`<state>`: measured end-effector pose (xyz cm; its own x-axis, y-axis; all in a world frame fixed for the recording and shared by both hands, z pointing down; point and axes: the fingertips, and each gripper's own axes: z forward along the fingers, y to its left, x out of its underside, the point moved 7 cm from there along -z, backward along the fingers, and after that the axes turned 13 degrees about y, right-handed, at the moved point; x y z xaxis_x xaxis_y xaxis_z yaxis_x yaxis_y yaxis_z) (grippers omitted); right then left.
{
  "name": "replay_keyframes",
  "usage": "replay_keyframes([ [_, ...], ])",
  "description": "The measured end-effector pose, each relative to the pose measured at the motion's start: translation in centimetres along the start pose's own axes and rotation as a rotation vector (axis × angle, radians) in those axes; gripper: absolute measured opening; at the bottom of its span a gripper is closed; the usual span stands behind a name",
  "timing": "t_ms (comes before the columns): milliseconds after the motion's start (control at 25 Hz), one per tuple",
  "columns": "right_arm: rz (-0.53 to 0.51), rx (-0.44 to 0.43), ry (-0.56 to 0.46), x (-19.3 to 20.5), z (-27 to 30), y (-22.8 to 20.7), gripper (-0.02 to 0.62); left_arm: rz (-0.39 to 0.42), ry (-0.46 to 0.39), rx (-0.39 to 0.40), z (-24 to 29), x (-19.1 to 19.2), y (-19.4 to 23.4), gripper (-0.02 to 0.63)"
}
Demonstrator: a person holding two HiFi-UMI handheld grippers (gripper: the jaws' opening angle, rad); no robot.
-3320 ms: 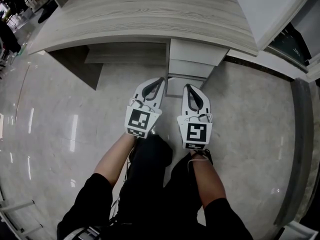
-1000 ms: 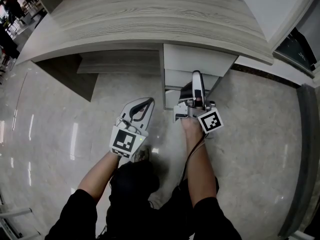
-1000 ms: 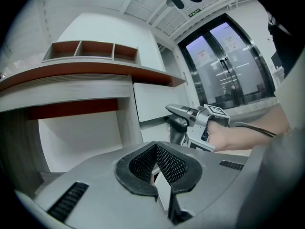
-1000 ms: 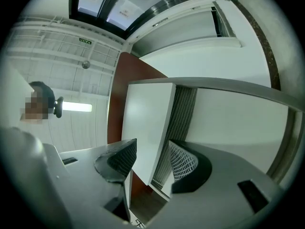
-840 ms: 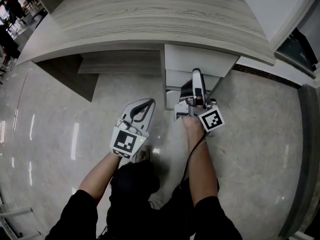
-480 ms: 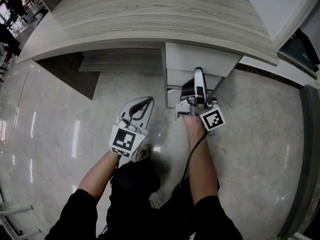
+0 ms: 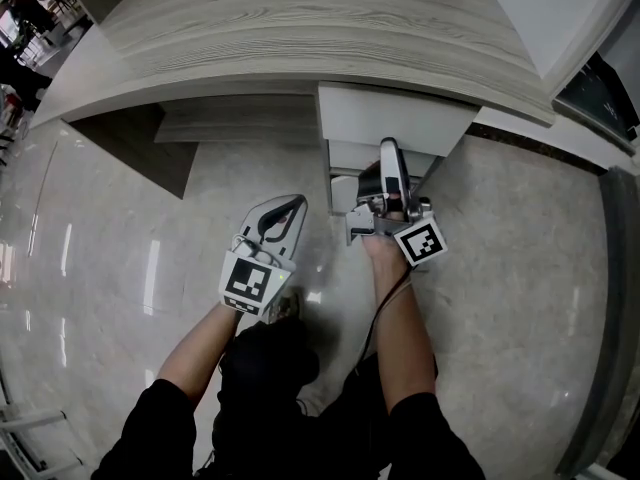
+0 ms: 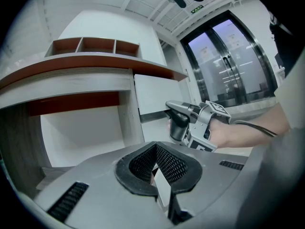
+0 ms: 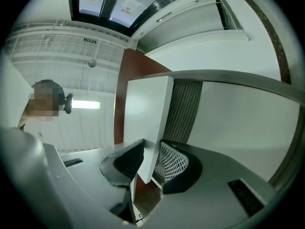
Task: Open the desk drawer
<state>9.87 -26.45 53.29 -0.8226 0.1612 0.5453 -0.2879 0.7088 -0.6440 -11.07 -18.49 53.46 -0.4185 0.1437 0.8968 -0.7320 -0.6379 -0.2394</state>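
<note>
A white drawer stack hangs under the right end of the grey wood-grain desk [image 7: 300, 28]. Its top drawer front [image 7: 395, 116] stands a little proud of the lower drawers [image 7: 345, 160]. My right gripper [image 7: 388, 150] is rolled on its side, angled upward at the front's lower edge. In the right gripper view its jaws have just been closing, and the mesh pads [image 9: 174, 160] now clamp the white panel [image 9: 145, 113] between them. My left gripper [image 7: 297, 202] hangs over the floor to the left, shut and holding nothing, with the right gripper [image 8: 190, 120] visible beyond it.
Glossy marble floor [image 7: 120, 268] spreads around the person's legs. The desk's side panel [image 7: 150, 138] and a low shelf sit to the left of the drawers. A dark strip [image 7: 600, 298] runs along the right side. People stand far off at the top left.
The right gripper left the floor area beside the left one, rolled onto its side and closed on the top drawer front. That front now sits slightly further out. The left gripper barely moved.
</note>
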Motion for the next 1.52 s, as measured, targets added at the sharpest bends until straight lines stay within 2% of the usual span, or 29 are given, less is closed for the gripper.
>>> replay_keyframes([
  [720,-0.022,-0.001,0.024,0.5,-1.1,1.3,0.097,0.002,0.001,-0.001,-0.1,-0.1,-0.4,0.003],
  [1040,-0.043,-0.027,0.023,0.7,-1.9,2.4,0.097,0.006,-0.006,0.001,-0.6,-0.2,-0.7,0.003],
  [1520,-0.074,-0.004,0.052,1.1,-3.0,3.8,0.096,0.003,-0.005,0.01,-0.9,0.1,-0.9,0.003],
])
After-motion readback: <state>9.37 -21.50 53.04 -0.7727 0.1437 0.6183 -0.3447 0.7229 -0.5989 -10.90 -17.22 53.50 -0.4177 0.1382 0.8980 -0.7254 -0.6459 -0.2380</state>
